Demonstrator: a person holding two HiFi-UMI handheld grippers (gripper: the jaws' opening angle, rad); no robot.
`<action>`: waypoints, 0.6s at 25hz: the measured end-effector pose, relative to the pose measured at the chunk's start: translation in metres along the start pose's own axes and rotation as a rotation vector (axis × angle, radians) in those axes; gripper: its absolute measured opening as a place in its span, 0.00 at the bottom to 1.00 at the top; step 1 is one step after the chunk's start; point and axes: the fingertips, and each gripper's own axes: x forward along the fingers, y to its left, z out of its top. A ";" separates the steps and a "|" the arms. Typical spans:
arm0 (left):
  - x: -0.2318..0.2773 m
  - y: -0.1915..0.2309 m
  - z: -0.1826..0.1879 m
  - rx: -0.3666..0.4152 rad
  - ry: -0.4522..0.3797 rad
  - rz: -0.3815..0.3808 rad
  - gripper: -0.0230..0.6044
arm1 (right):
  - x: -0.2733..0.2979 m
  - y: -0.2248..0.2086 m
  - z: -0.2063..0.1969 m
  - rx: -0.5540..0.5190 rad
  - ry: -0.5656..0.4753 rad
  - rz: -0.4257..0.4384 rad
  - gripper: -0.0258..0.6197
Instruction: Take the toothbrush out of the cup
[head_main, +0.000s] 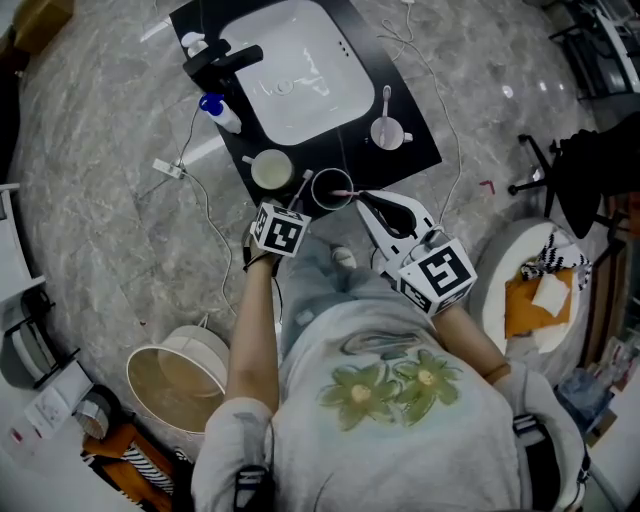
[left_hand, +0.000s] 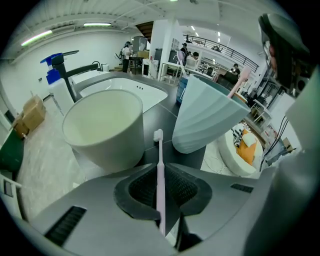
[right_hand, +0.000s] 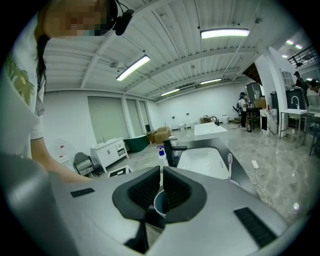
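Here my left hand-held gripper (left_hand: 161, 175) clenched the pink toothbrush (left_hand: 159, 150), while my right hand-held gripper (right_hand: 161, 174) pinched the rim of the tilted blue cup (left_hand: 210, 115)

Slim pale pink toothbrush (left_hand: 160, 185): smooth plastic. Pads (left_hand: 184, 188) of left tongs (left_hand: 160, 168): matt black ribbed rubber. Ahead of these tongs, cream round cup (left_hand: 105, 130): matt plastic; pale blue fluted cup (left_hand: 210, 115): smooth, slightly glossy.

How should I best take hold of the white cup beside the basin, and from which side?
Probably the rim: come down from above on the side nearest you and pinch the wall of the white cup. It stands upright and open-mouthed, no handle shows, and the blue cup stands close on its right.
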 end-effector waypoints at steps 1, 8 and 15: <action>0.001 0.000 -0.001 -0.001 0.003 0.006 0.14 | 0.000 0.000 0.000 0.002 0.001 -0.003 0.11; 0.002 0.002 -0.002 -0.011 -0.007 0.038 0.14 | -0.003 0.004 -0.001 -0.004 0.002 0.000 0.11; -0.014 0.002 0.009 -0.043 -0.074 0.059 0.16 | -0.010 0.008 0.002 -0.008 -0.012 -0.001 0.11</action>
